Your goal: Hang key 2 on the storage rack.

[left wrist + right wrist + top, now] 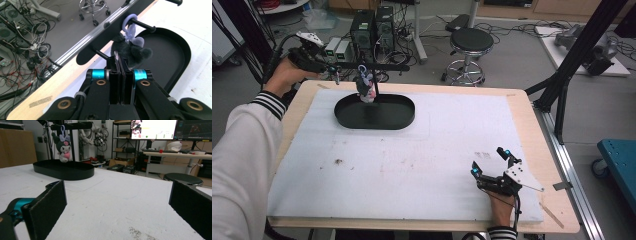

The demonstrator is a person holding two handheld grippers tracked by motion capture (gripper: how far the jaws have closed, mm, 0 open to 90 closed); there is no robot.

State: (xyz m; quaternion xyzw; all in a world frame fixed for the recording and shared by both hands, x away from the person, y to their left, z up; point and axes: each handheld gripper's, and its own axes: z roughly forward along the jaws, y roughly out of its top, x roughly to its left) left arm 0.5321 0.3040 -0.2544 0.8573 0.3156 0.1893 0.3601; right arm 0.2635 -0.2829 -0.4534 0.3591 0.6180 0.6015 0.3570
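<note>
2 tools: left tool [121,62] shut beside hanging plush keychain [130,47]; right tool [492,165] open.

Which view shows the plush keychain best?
Right gripper view: the plush keychain hangs face-on from the stand, purple clip and pink heart clear. Left gripper view shows its dark back from close. High view shows it small and blurred.
</note>
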